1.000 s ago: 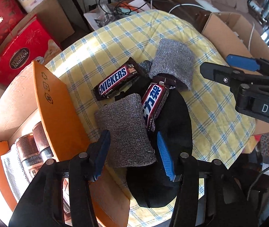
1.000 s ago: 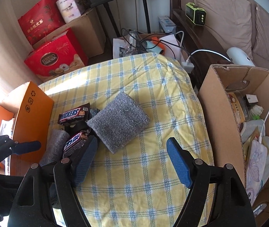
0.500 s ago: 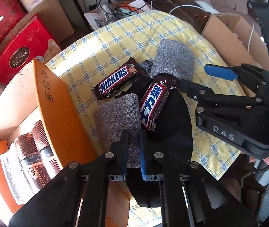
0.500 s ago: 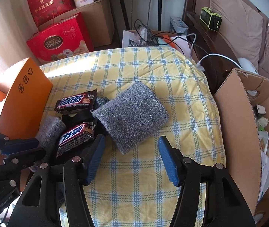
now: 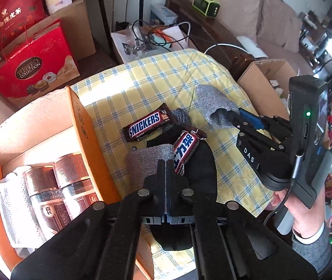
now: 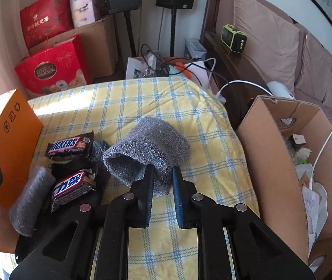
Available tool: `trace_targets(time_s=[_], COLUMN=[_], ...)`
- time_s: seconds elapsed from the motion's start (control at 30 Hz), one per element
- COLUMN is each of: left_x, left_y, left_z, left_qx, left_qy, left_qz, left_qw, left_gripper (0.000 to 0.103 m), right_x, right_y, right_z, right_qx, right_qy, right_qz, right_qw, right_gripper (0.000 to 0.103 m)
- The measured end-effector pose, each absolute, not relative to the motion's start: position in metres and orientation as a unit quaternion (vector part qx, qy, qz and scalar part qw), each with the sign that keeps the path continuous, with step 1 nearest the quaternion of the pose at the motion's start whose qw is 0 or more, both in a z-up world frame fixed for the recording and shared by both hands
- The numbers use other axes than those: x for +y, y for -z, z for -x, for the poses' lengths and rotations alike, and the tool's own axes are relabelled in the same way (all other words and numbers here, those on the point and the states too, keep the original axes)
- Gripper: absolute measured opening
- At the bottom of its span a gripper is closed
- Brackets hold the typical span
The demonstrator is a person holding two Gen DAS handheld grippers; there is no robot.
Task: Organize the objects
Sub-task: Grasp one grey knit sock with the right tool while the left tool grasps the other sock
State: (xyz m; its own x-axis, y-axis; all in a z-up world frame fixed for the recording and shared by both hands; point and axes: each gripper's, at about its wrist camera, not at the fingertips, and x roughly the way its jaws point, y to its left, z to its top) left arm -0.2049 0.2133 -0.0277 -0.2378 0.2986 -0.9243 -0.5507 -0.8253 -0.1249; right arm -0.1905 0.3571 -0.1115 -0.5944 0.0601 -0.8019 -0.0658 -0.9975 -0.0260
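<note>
We find the left gripper [image 5: 166, 163] clamped on the near grey knitted sock cuff [image 5: 142, 161] at six o'clock on the yellow checked cloth [image 5: 147, 81], the right gripper [image 6: 162, 172], just closing, pinching the far grey knitted sock cuff [image 6: 147, 140] near centre; we advise raising both together, letting the two Snickers bars [image 5: 148, 124] slide clear.

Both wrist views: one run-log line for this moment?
left hand-held gripper: shut on near sock cuff | right hand-held gripper: shut on far sock cuff
</note>
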Motion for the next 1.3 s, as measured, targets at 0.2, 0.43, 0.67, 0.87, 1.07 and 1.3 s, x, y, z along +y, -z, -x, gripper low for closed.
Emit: trace_targets(time_s=[0.2, 0.43, 0.67, 0.87, 1.07, 1.3], left_x=[0.219, 0.238, 0.247, 0.241, 0.222, 0.185], left_y=[0.043, 0.070, 0.079, 0.062, 0.026, -0.016], left_z=[0.202, 0.194, 0.190, 0.189, 0.193, 0.200], left_qx=[0.126, 0.186, 0.251, 0.225, 0.143, 0.033], left_qy=[-0.761, -0.747, -0.758, -0.782, -0.801, -0.794], left_qz=[0.578, 0.588, 0.562, 0.538, 0.523, 0.518], left_qw=[0.265, 0.248, 0.217, 0.220, 0.254, 0.316], left_gripper=[0.011, 0.040, 0.010, 0.010, 0.010, 0.010], right_x=[0.363, 0.361, 0.364, 0.372, 0.382, 0.387], right_y=[0.115, 0.136, 0.135, 0.117, 0.089, 0.057], right_z=[0.203, 0.212, 0.207, 0.199, 0.187, 0.170], right_qx=[0.002, 0.007, 0.008, 0.020, 0.059, 0.100], right_qy=[-0.886, -0.872, -0.874, -0.887, -0.894, -0.896], right_qz=[0.461, 0.488, 0.484, 0.460, 0.444, 0.431], right_qw=[0.041, 0.042, 0.040, 0.034, 0.008, -0.031], right_gripper=[0.023, 0.025, 0.011, 0.008, 0.008, 0.008])
